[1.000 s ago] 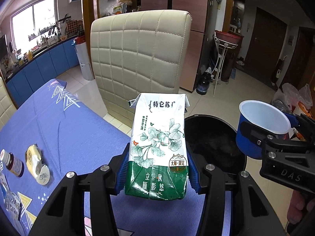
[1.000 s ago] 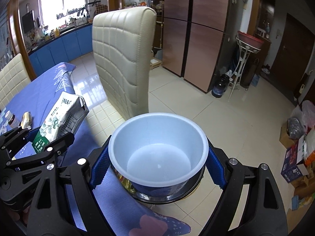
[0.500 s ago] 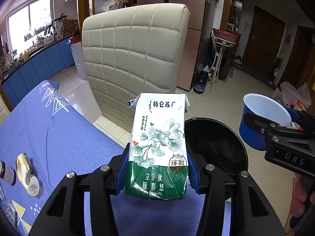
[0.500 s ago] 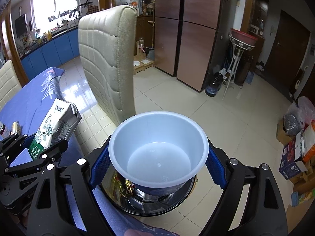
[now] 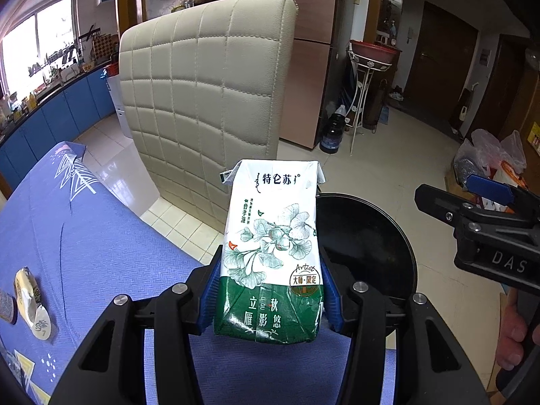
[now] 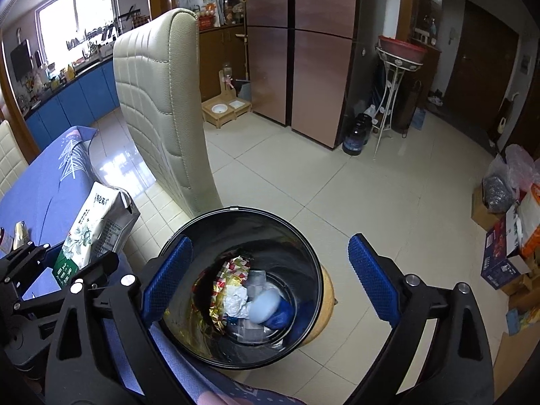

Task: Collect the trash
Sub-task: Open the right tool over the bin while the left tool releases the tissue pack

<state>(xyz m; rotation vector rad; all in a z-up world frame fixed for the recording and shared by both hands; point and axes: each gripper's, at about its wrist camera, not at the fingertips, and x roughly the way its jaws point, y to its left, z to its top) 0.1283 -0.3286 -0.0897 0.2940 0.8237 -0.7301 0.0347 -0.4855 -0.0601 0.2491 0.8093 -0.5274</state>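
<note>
Tiled kitchen flooring is spreading beyond a blue tablecloth [image 5: 84, 243]. The left gripper [image 5: 268, 300] is clamping a green-and-white milk carton [image 5: 270, 246] upright between its pads. Just right of it, the right gripper [image 6: 270, 280] is opening wide over the black trash bin [image 6: 243, 222], nothing between its jaws; a blue cup [image 6: 270, 307] is lying inside, directly below.

Black tongs [image 6: 266, 281] with blue ribbed pads [image 6: 373, 280], silver screws, "DAS" lettering.

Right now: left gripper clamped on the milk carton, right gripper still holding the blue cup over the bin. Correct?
Not quite. The right gripper holds nothing: its jaws are opening, and the right wrist view shows the blue cup lying in the bin. The left gripper does clamp the milk carton.
</note>
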